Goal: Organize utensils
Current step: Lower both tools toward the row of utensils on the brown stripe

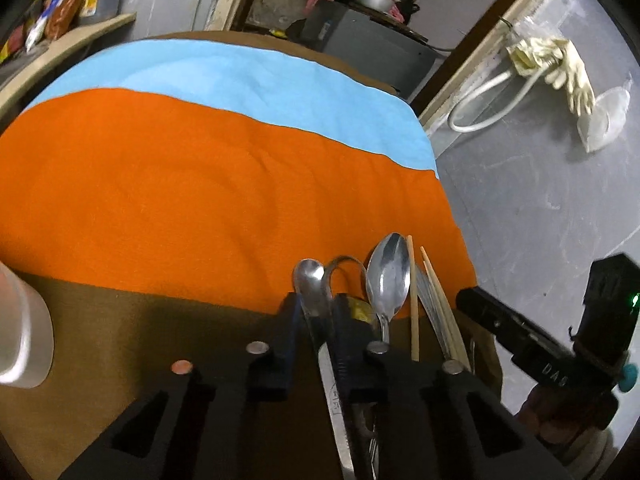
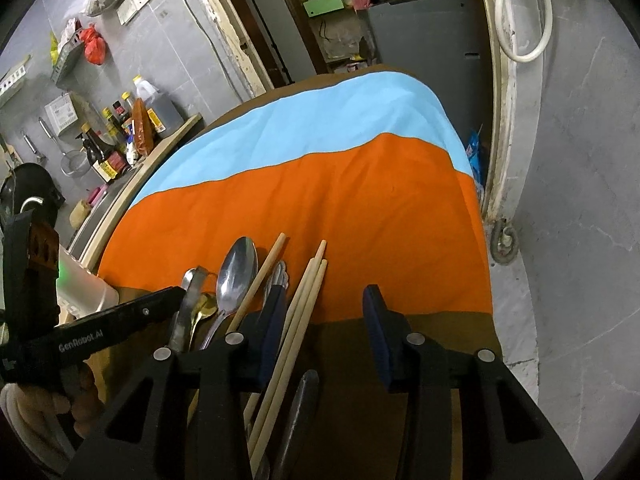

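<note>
partly hidden: utensil handles run under both grippers. left gripper (image 1: 314,312) pinches a small steel spoon (image 1: 310,280) over the orange cloth (image 1: 180,184); right gripper (image 2: 326,320) gapes wide beside pale wooden chopsticks (image 2: 308,292).

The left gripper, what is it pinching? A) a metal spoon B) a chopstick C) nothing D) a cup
A: in the left wrist view the left gripper is shut on a spoon, its shiny bowl sticking out past the fingertips, while the chopsticks lie loose beside it.
</note>
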`<state>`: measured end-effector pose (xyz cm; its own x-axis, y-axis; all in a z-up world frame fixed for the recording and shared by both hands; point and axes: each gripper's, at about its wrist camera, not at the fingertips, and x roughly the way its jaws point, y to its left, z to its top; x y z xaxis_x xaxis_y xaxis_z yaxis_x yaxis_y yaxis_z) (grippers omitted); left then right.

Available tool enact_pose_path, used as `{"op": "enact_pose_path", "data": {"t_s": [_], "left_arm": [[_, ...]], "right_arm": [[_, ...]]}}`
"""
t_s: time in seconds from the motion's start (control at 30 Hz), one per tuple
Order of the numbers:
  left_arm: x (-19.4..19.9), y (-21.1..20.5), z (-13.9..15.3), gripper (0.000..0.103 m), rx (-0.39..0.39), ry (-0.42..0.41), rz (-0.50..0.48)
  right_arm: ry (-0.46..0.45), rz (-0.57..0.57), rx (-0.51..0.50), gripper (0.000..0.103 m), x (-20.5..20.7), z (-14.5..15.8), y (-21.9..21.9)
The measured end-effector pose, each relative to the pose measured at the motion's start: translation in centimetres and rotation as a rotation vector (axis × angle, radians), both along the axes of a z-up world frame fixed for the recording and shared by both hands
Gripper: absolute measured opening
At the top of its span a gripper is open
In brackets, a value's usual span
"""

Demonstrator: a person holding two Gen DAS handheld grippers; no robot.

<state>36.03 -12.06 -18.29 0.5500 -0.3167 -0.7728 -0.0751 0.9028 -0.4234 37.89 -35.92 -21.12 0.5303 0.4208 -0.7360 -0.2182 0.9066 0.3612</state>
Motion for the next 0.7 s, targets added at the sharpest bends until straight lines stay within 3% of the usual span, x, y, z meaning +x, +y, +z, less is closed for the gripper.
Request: {"op": "enact_pose_path", "data": {"t_s": [0.1, 0.3, 0.7], "left_arm": [[-0.4, 0.5, -0.1, 0.007, -0.052, 0.014, 0.011], [-0.9, 0.6, -0.2, 0.006, -0.106, 0.027, 0.008], [-0.7, 0.9, -0.5, 0.006, -0.126, 0.080, 0.016]], "right_arm": [[0.014, 0.009, 0.004, 0.035, -0.1, -0.3, -0.1], [0.035, 0.035, 0.014, 0.022, 0.0, -0.7, 0.0], [0.071, 0.072, 0.061, 0.013, -0.5, -1.2, 0.3]]}}
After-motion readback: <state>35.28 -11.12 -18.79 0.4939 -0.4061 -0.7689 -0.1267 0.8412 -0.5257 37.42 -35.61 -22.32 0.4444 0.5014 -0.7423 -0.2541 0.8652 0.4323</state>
